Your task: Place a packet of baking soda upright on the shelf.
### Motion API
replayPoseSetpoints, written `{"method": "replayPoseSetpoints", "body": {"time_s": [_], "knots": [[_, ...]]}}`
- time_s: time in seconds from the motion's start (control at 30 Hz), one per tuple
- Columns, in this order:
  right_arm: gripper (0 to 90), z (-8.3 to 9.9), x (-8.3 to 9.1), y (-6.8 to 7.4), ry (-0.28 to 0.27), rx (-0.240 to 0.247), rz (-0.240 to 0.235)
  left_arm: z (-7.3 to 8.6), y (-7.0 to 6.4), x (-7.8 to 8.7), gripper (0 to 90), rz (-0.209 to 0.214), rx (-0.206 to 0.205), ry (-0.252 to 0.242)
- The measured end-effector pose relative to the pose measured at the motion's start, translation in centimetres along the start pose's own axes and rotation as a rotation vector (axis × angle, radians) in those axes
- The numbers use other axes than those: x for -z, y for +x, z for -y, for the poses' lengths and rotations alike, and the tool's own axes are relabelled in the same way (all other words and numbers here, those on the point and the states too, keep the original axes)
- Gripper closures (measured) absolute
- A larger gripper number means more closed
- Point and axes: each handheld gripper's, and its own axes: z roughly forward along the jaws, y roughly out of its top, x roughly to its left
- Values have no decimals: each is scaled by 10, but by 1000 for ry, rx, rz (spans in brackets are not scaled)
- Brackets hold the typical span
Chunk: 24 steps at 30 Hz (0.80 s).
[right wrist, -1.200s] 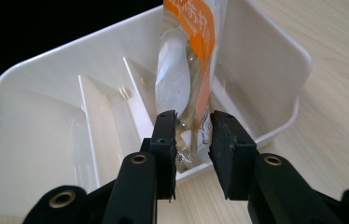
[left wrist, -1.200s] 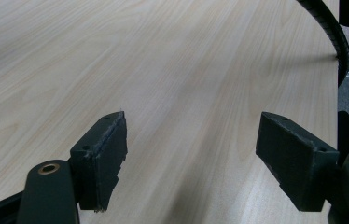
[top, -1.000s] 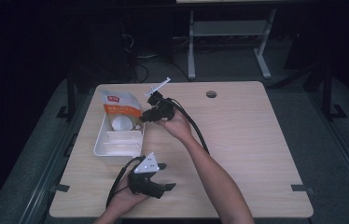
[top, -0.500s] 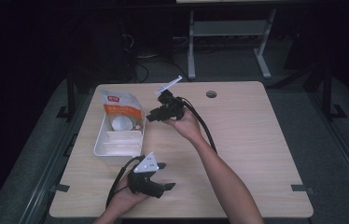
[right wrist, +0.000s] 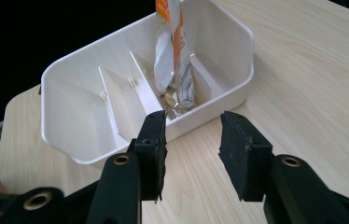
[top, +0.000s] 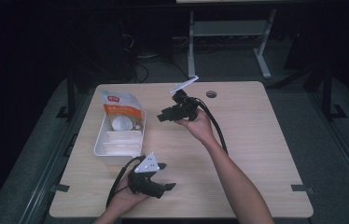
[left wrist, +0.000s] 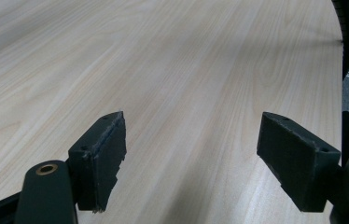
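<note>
A white divided tray [top: 101, 145] lies on the left of the wooden table. An orange-and-white pouch [top: 121, 108] stands in its far compartment, with a round white object [top: 122, 123] just in front of it. My right gripper [top: 162, 116] is held above the table to the right of the tray, jaws pointing at it, open and empty. In the right gripper view the tray [right wrist: 65, 79] and pouch [right wrist: 172, 51] lie just beyond the right gripper [right wrist: 191, 149]. My left gripper [top: 167, 176] rests near the front edge, open over bare wood; its jaws [left wrist: 191, 158] hold nothing.
A round cable hole [top: 211, 94] sits near the table's far edge. A white metal stand [top: 228, 32] is on the floor behind the table. Bare tabletop [top: 256, 140] stretches to the right of both grippers.
My right gripper has drifted to the right, away from the tray, staying open. The left gripper has not moved.
</note>
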Motion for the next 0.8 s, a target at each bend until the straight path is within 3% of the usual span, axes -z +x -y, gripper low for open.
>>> {"method": "replayPoseSetpoints", "body": {"time_s": [0.8], "knots": [[489, 36, 44, -8, -30, -66, 13, 1, 3, 0, 234, -4, 15, -4]]}}
